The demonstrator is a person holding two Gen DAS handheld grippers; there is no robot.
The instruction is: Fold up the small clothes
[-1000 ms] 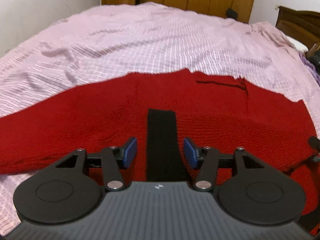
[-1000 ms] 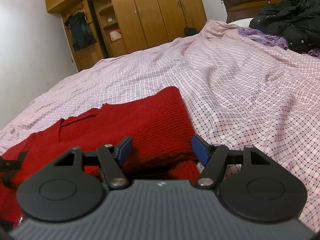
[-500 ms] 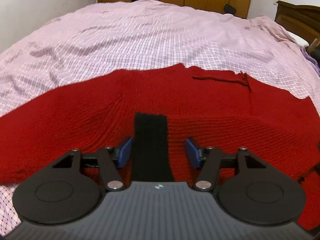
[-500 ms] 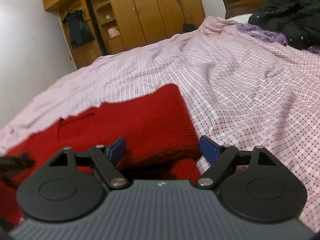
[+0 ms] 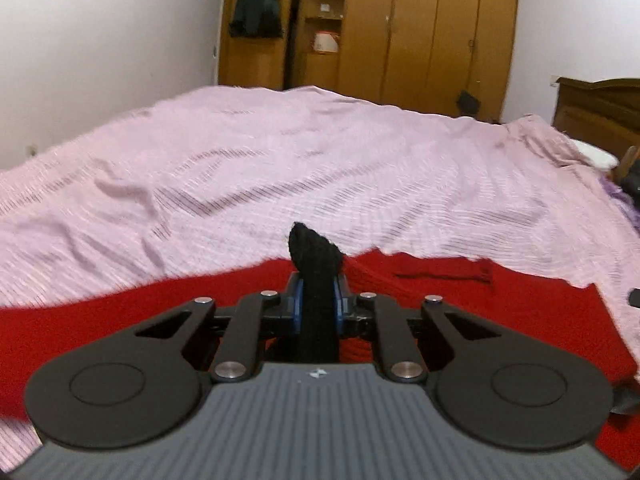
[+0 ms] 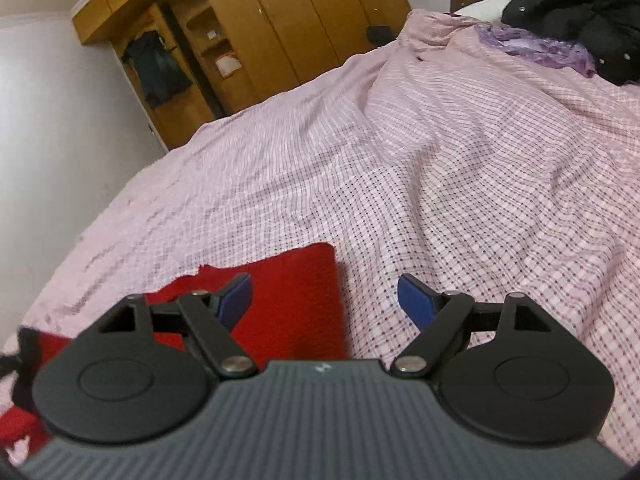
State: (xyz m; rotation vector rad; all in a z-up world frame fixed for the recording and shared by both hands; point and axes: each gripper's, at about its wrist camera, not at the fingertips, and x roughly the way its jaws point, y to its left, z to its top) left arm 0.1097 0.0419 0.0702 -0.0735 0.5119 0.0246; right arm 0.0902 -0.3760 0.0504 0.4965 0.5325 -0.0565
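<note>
1. The bed [image 5: 280, 168], under a pink checked sheet, fills both views; a wooden wardrobe [image 5: 420, 28] stands behind it against the wall.
2. A red knitted garment [image 5: 460, 312] lies spread flat along the near edge of the bed, in front of both my tools; in the right wrist view its far corner [image 6: 296, 296] sits just left of centre.
3. A dark jacket [image 6: 580, 12] and a purple cloth [image 6: 536, 46] are heaped at the head of the bed, well apart from the red knit.
4. My right tool [image 6: 324, 300] hangs with its blue pads wide apart and nothing between them, one pad over the red knit, the other over bare sheet.
5. My left tool [image 5: 318, 306] has just closed and now pinches the garment's black strip [image 5: 316, 264], whose end pokes up above the pads.
</note>
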